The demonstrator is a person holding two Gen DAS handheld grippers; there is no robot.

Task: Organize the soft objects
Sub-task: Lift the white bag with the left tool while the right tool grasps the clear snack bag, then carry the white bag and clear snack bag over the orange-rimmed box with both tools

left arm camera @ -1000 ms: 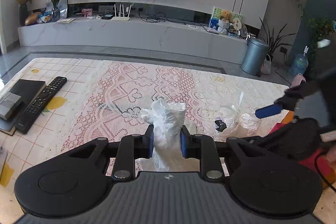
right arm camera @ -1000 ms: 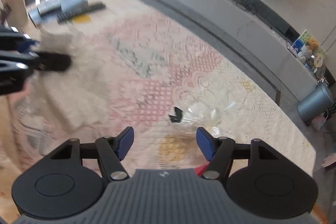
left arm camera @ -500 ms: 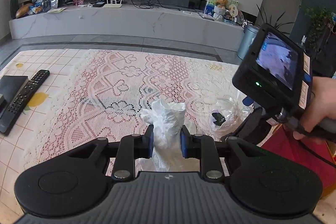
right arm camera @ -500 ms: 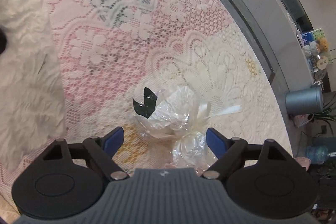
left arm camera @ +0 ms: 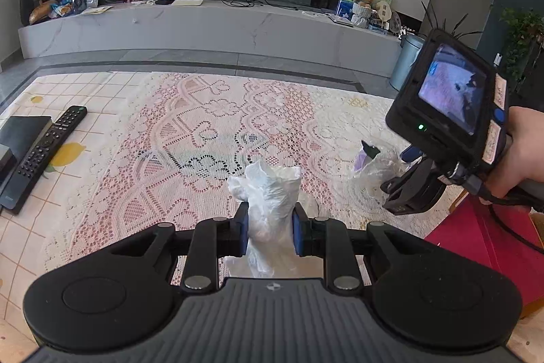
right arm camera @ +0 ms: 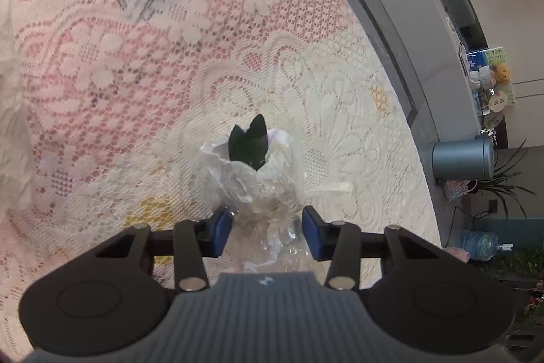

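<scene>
My left gripper [left arm camera: 269, 232] is shut on a crumpled white plastic bag [left arm camera: 270, 193] and holds it above the lace tablecloth [left arm camera: 204, 131]. A clear plastic bag [right arm camera: 258, 182] with a black scrap [right arm camera: 247, 145] at its top lies on the cloth at the right. My right gripper [right arm camera: 267, 230] is open, its blue pads on either side of the clear bag's near end, apart from it. In the left wrist view the right gripper [left arm camera: 413, 165] is at the clear bag [left arm camera: 374, 165].
A black remote [left arm camera: 44, 155] and a black box [left arm camera: 17, 138] lie at the table's left. A red surface [left arm camera: 476, 244] is at the right edge. A grey bin [right arm camera: 462, 159] stands on the floor beyond the table.
My right gripper has moved down and forward onto the clear bag and its fingers have narrowed around it. My left gripper still holds the white bag and has barely moved.
</scene>
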